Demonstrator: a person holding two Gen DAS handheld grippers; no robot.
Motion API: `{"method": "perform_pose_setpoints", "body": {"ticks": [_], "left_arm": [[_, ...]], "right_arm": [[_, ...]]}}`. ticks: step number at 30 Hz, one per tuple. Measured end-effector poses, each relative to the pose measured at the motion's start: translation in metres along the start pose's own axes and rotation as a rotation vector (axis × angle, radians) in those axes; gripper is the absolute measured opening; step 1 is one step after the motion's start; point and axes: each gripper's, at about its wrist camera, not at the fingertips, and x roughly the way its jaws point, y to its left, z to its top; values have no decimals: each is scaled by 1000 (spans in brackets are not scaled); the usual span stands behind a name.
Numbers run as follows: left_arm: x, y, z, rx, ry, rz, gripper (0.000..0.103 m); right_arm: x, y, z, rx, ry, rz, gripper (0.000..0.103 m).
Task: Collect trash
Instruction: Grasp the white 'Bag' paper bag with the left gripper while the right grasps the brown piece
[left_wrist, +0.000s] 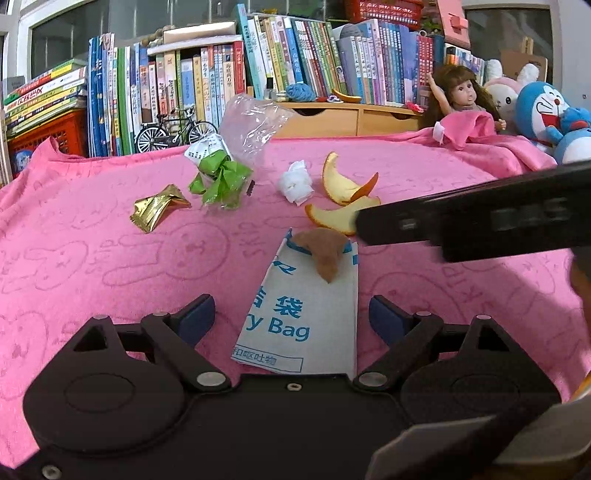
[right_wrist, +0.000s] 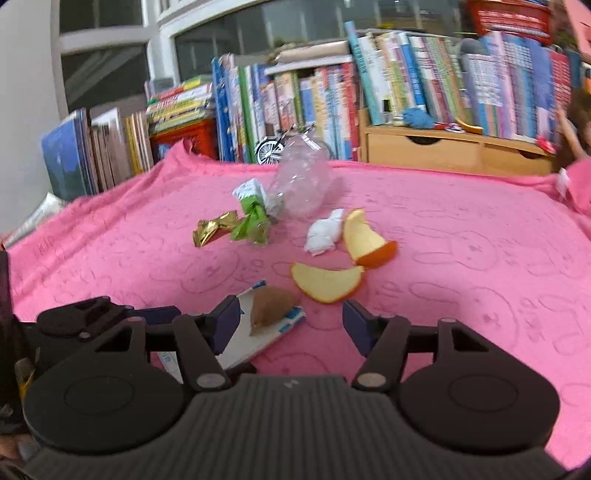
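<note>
Your left gripper (left_wrist: 291, 314) has its fingers spread wide with nothing pressed between them; the white paper bag (left_wrist: 306, 314) with blue print lies flat on the pink towel (left_wrist: 92, 240) in the lower middle of the left wrist frame, running between the fingers without touching either pad. A brown scrap (left_wrist: 325, 251) sits on the bag's far end.

Your right gripper (right_wrist: 291, 317) holds nothing; its fingers stand fairly wide apart. In its view the bag's corner and the brown scrap lie just ahead of the left-hand finger, at lower centre.

The rest of the trash is scattered across the middle of the towel: two pieces of orange peel (right_wrist: 328, 282) right of centre, a crumpled white tissue (left_wrist: 295, 182) beside them, a green wrapper (left_wrist: 221, 181), a gold wrapper (left_wrist: 159, 206) at the left, and a clear plastic bag (left_wrist: 255, 125) behind them.

Books (left_wrist: 221, 74) line the top of both frames; a doll (left_wrist: 461, 96) and plush toys (left_wrist: 546, 110) sit upper right.
</note>
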Motion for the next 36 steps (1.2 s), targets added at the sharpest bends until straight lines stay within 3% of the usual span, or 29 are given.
{"method": "perform_pose_setpoints", "body": {"ticks": [12,15,20,36], "left_arm": [[0,3,-1,-16,-10,-20,91],[0,3,-1,-14,-9,-23,92],[0,2,-1,-14,-9,-23,92],[3,-3,2,9,6,5,94]], "right_arm": [[44,11,9,-52,58,-9,70],[52,14,8,-74,87,-12,62],[50,16,3,-94,88,-30,37],[-9,-15,-21,-27,16,-116,36]]}}
